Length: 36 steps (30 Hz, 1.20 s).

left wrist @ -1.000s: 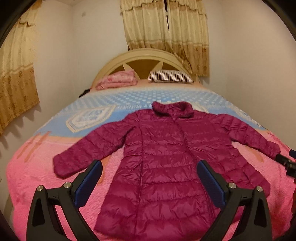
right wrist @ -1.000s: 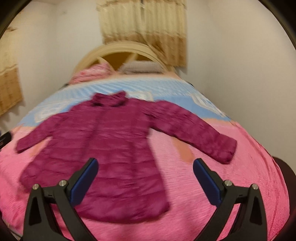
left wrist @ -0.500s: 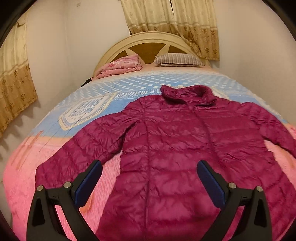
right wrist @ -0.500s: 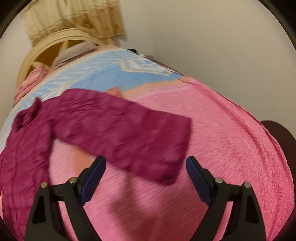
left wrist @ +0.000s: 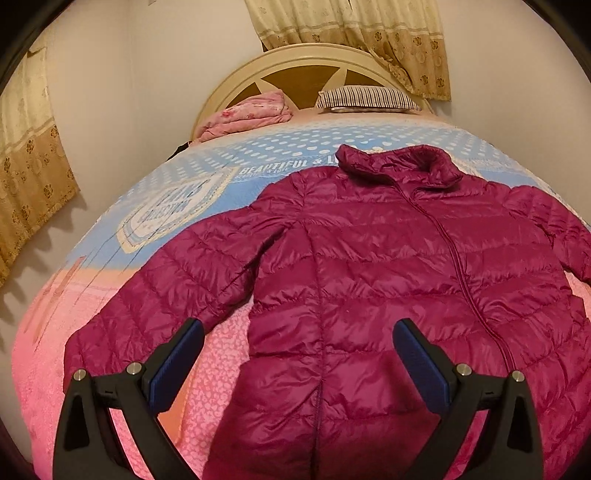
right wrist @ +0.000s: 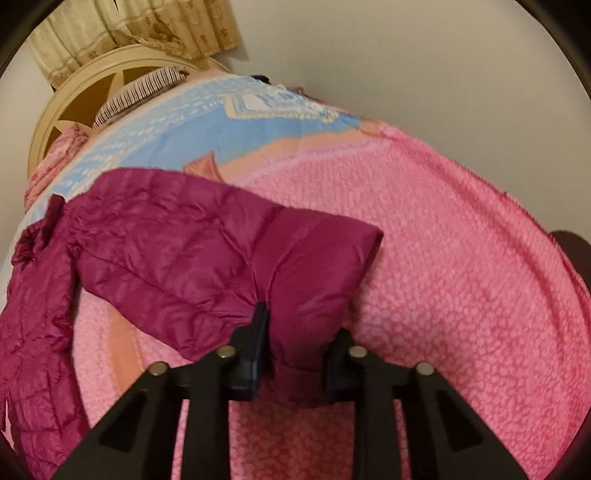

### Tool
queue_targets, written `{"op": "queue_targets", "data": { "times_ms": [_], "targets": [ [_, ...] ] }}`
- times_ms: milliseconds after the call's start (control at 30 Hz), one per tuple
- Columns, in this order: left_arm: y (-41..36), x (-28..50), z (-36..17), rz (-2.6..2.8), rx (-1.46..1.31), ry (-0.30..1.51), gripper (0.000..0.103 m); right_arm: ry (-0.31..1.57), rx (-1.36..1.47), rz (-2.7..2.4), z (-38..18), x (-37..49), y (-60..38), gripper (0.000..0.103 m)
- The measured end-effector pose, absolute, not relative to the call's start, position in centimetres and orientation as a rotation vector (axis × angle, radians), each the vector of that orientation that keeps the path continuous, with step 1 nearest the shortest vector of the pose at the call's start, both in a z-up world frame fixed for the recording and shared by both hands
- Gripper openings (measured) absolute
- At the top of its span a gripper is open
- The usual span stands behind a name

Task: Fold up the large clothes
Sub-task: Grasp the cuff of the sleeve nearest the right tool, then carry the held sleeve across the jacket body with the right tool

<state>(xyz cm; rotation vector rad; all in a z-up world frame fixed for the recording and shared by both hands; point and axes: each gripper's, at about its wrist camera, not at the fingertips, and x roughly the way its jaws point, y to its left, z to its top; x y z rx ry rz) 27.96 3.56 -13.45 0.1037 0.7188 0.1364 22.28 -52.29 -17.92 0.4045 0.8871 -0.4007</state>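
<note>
- A magenta quilted jacket (left wrist: 388,266) was laid flat, front up, on the bed cover (left wrist: 110,280), with its collar (left wrist: 399,164) pointed toward the headboard (left wrist: 306,70) at 12 o'clock.
- In the left wrist view, the jacket's one sleeve (left wrist: 177,291) was spread out toward 8 o'clock, and its cuff was seen just beside the near edge of the cover.
- The left gripper (left wrist: 299,354) was held released, with its jaws wide apart; the side seam of the jacket body was seen between them, and no pad was pressed on the cloth.
- The left gripper's blue pads (left wrist: 177,365) were seen at 7 o'clock and 5 o'clock of the view, above the jacket's lower half.
- In the right wrist view, the other sleeve (right wrist: 207,254) was stretched across the pink part of the cover (right wrist: 461,295), with its cuff end toward 3 o'clock.
- The right gripper (right wrist: 295,354) was clenched on that sleeve near the cuff; its jaws had just been closing, and the cloth was bunched and puckered between the pads.
- A striped pillow (left wrist: 369,98) and a folded pink blanket (left wrist: 247,114) were placed at the head of the bed, at 12 o'clock.
- Patterned curtains (left wrist: 354,33) were hung above the headboard.
</note>
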Motion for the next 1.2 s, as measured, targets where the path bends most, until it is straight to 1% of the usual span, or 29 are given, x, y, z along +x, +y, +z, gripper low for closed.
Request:
{"op": "queue_targets", "data": {
  "times_ms": [300, 600, 933, 1200],
  "targets": [
    [5.3, 29.3, -11.1, 0.163, 0.097, 0.669, 0.102, 0.764, 0.245, -0.346, -10.2, 23.1, -48.6, 0.024],
    [7.3, 30.2, -9.8, 0.174, 0.072, 0.668, 0.102, 0.690, 0.148, -0.166, -6.1, 27.5, -39.7, 0.023],
    [9.4, 29.6, -10.1, 0.205, 0.054, 0.675, 0.102, 0.659, 0.016, 0.024, -4.8, 30.8, -29.3, 0.023],
    [11.2, 29.6, -10.2, 0.242, 0.021, 0.673, 0.102, 0.666, -0.048, 0.146, -6.1, 32.5, -22.2, 0.022]
  ]
}}
